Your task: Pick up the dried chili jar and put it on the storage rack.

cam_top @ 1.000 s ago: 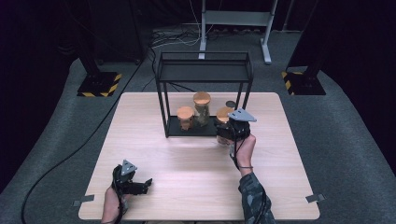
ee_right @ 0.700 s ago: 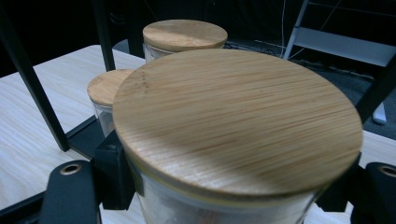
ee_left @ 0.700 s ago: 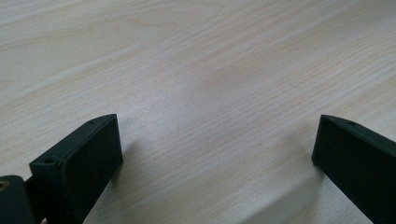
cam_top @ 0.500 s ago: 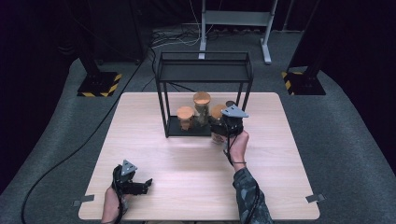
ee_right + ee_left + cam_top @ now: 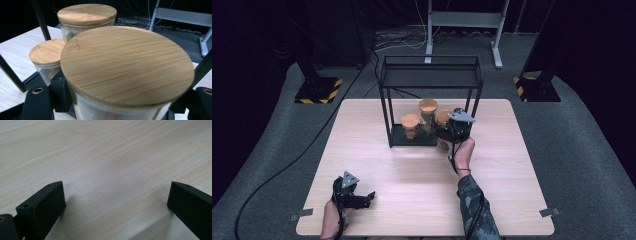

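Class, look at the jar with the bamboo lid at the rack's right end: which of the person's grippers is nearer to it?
Right. The right gripper has its jaws around that jar; the left gripper rests open on the table's near edge, far away.

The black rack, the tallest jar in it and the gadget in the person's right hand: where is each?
black rack (image 5: pixel 430 77), high view, on its top shelf.
tallest jar (image 5: pixel 86 13), right gripper view, on its wooden lid.
right gripper (image 5: pixel 453 131), high view, on its black body at the nearest jar.

Light wood counter (image 5: pixel 412 165) carries a black rack (image 5: pixel 430 80) at its far middle; three lidded jars (image 5: pixel 410 125) on the rack's base shelf.
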The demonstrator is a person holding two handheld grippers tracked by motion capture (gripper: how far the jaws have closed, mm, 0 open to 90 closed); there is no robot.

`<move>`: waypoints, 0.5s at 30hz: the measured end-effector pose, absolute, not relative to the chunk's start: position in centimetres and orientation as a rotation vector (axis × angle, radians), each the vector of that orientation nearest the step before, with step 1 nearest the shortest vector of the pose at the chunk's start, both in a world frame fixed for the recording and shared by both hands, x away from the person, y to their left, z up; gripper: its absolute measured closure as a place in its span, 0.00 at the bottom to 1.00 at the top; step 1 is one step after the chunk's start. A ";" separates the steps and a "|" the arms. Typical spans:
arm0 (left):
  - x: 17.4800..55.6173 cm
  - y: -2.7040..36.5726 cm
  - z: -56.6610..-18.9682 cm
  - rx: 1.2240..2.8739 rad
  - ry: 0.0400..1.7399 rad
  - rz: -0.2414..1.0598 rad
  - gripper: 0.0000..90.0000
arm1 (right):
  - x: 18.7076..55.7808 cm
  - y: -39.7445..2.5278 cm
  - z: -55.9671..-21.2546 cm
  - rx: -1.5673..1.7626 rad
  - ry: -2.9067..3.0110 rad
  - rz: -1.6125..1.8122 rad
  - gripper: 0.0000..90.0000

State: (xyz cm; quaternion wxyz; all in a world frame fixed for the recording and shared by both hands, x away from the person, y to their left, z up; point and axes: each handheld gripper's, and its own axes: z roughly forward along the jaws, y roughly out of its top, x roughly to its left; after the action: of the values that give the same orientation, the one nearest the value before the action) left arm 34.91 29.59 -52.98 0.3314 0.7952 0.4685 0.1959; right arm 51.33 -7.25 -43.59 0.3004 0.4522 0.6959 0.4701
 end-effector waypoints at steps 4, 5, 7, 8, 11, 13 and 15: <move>34.9 29.6 -53.0 2.078 1.224 0.512 0.01 | 51.8 -7.1 -43.7 1.197 1.836 1.247 0.28; 34.9 29.6 -53.0 2.078 1.225 0.512 0.01 | 51.8 -7.0 -43.8 1.196 1.836 1.248 0.28; 34.9 29.6 -53.0 2.079 1.224 0.513 0.01 | 52.0 -6.9 -43.8 1.193 1.833 1.248 0.28; 34.9 29.6 -53.0 2.079 1.224 0.513 0.01 | 52.1 -6.9 -43.8 1.193 1.832 1.248 0.28; 34.9 29.6 -53.0 2.079 1.224 0.513 0.01 | 52.3 -6.8 -43.9 1.196 1.825 1.251 0.28; 34.9 29.6 -53.0 2.079 1.224 0.512 0.01 | 52.4 -6.7 -43.9 1.195 1.827 1.249 0.27; 34.9 29.6 -53.0 2.079 1.224 0.513 0.01 | 52.6 -6.7 -43.9 1.196 1.827 1.248 0.27</move>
State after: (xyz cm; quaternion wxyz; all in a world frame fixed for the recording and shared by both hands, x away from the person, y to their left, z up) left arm 34.91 29.59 -52.98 0.3313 0.7953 0.4683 0.1962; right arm 52.55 -6.66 -43.87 0.3083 0.4523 0.6909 0.4722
